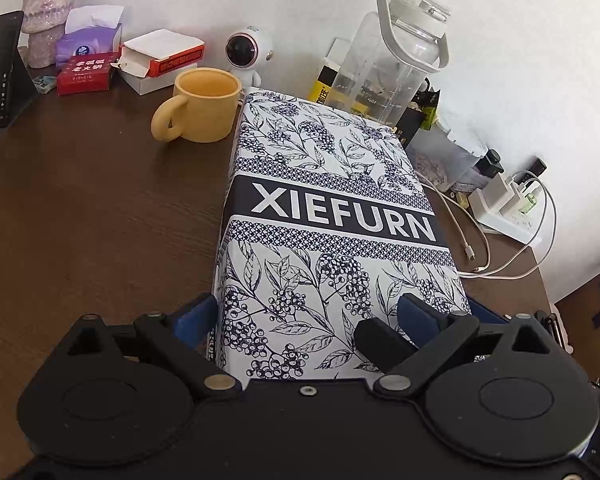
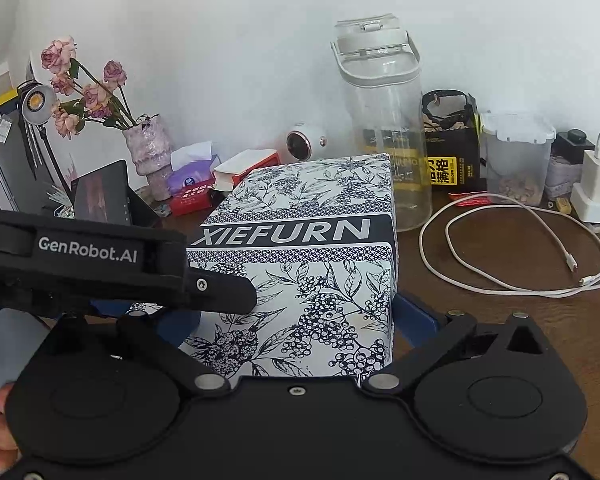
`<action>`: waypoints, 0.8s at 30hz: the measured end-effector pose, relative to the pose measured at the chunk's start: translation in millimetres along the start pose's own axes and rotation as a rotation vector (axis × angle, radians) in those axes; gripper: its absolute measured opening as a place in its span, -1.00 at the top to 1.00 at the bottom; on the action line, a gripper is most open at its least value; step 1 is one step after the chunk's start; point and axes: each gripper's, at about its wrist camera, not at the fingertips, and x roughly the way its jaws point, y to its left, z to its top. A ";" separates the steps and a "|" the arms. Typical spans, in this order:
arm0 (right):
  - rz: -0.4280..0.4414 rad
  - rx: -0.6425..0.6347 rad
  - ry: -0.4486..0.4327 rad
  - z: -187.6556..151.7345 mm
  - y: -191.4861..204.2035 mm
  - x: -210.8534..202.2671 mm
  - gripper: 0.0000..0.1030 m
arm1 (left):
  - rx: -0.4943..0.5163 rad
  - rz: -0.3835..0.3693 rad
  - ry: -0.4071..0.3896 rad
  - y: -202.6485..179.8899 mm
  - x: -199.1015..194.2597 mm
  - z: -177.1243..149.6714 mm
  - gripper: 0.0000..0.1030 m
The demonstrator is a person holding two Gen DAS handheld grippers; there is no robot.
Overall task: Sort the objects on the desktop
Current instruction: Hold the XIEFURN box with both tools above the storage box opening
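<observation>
Blue-padded fingers of our left gripper (image 1: 312, 316) and right gripper (image 2: 300, 320) spread wide, straddling the box (image 1: 332, 216) near end. Blue-and-white, botanical-printed, lettered XIEFURN, it lies flat on the brown counter (image 1: 100, 220).

A home desk: a dark wood surface (image 1: 80, 208) against a white wall, with mug (image 1: 204, 106), tissues (image 1: 88, 42), vase (image 2: 150, 152), chargers (image 2: 598, 172).
</observation>
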 end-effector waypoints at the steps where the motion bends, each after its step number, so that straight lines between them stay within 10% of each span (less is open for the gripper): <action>1: 0.001 0.001 -0.001 -0.9 0.0 -0.9 -1.00 | 0.002 0.000 0.000 -0.3 -0.7 -1.0 -0.87; 24: -0.005 -0.011 0.033 0.1 -2.1 5.7 -0.89 | -0.070 -0.045 0.053 25.6 12.9 11.5 -0.77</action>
